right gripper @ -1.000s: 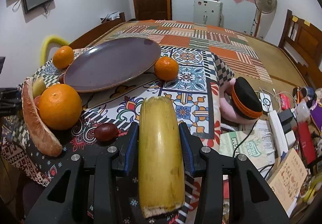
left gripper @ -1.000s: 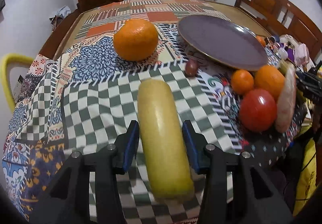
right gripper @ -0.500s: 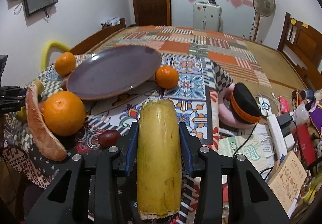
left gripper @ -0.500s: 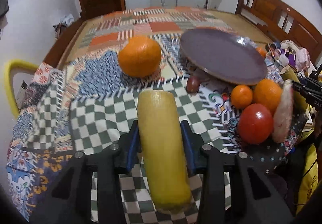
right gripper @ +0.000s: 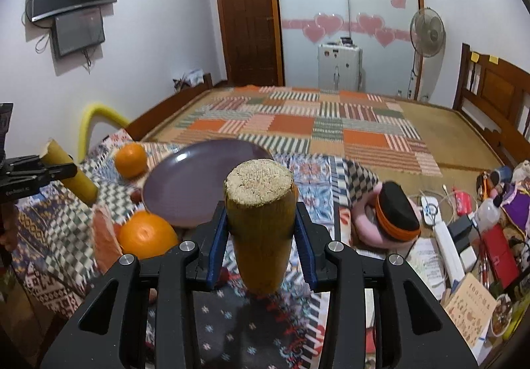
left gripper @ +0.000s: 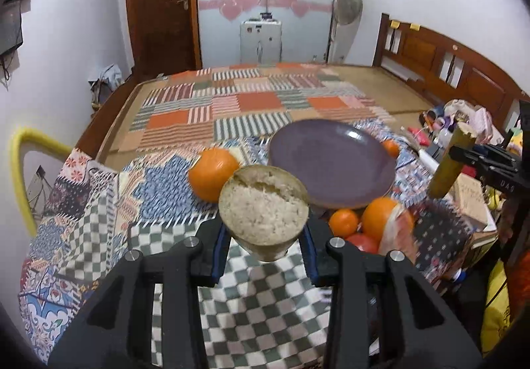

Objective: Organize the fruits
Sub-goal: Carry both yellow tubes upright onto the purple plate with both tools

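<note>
My left gripper (left gripper: 263,254) is shut on a yellow-green sugarcane piece (left gripper: 264,208), tipped up so its fibrous cut end faces the camera. My right gripper (right gripper: 261,248) is shut on a second sugarcane piece (right gripper: 260,226), also tipped up. Each held piece shows in the other view, the right one (left gripper: 450,165) and the left one (right gripper: 69,177). A purple plate (left gripper: 331,160) lies on the patchwork cloth, also in the right wrist view (right gripper: 198,183). A large orange (left gripper: 212,173) sits left of the plate.
Two oranges (left gripper: 377,220), a red tomato (left gripper: 362,241) and a pale peach-coloured piece (left gripper: 396,230) cluster below the plate. A small orange (right gripper: 130,159) lies at the plate's far side. A pink-and-black cushion (right gripper: 387,216), cables, books and clutter (right gripper: 470,236) fill the right. A yellow chair back (left gripper: 20,170) stands at left.
Both grippers have lifted and tilted upward with their sugarcane pieces. The pieces lay flat on the cloth before; now their cut ends face the cameras.
</note>
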Available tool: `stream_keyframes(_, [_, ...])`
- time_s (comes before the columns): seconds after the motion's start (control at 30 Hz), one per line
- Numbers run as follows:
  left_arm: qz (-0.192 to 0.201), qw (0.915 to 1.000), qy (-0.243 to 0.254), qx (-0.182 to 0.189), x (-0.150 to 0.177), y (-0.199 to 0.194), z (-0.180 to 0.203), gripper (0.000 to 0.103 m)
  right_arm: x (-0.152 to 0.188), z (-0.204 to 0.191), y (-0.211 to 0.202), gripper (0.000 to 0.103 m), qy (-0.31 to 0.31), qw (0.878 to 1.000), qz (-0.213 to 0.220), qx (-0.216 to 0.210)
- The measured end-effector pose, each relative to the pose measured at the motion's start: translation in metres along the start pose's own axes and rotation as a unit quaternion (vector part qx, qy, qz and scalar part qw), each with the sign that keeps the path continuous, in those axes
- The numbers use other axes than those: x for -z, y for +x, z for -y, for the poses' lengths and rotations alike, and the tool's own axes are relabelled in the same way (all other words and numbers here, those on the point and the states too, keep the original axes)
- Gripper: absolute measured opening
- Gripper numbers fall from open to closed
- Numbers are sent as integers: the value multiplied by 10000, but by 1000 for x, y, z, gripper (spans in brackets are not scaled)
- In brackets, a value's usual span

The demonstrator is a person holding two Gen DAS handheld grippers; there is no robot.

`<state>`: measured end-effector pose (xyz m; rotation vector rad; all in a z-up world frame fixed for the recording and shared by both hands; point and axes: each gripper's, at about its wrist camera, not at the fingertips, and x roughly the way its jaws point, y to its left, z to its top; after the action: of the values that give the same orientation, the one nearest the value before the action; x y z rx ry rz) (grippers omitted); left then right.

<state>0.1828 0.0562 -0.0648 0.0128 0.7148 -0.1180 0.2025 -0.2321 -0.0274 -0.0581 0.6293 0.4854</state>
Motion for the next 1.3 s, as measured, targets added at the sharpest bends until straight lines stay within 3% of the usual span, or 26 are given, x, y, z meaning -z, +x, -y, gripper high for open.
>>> stream_keyframes(0.37, [260, 9992, 185, 231, -26, 13, 31, 37, -20, -11, 9, 35, -91, 9993, 264, -235])
stream_keyframes(1.3, [-279, 9975, 479, 448, -45, 90, 59, 37, -32, -27, 74, 35, -342, 9972, -209, -628])
